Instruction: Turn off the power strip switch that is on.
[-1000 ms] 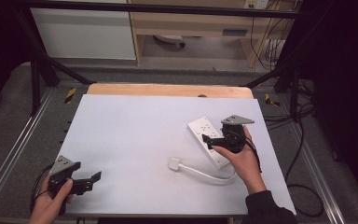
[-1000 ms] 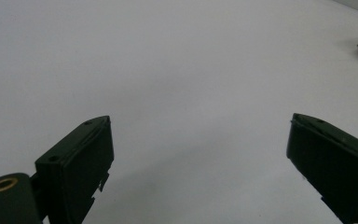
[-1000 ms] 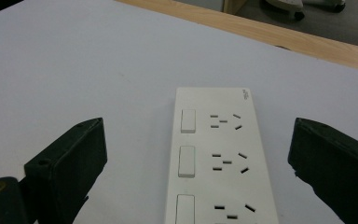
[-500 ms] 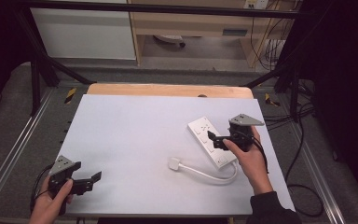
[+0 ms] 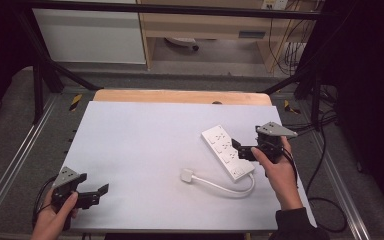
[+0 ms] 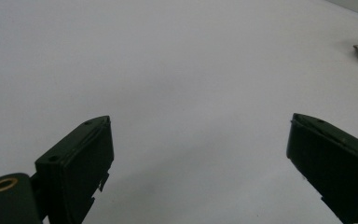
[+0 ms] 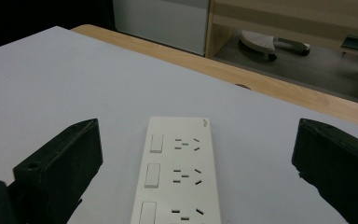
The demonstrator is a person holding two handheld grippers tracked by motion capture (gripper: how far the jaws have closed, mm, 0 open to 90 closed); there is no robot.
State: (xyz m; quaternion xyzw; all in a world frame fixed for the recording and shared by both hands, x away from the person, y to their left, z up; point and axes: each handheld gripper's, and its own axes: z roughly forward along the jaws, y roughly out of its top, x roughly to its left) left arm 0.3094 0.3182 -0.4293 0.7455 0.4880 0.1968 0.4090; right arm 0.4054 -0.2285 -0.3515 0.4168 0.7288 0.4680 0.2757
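While right tool (image 5: 242,150) gapes beside power strip (image 5: 227,159): plug (image 5: 187,175) nearby.

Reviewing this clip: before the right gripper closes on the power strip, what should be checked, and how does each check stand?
1. Right gripper jaws open: ok, spread wide in the right gripper view.
2. Power strip centred between the jaws: ok.
3. Jaws low enough to straddle the strip's sides: cannot tell.
4. Strip lying flat on the table, sockets up: ok.
5. Cable and plug free: ok, loose on the table.
6. Left gripper out of the way: ok, open at the near left corner.
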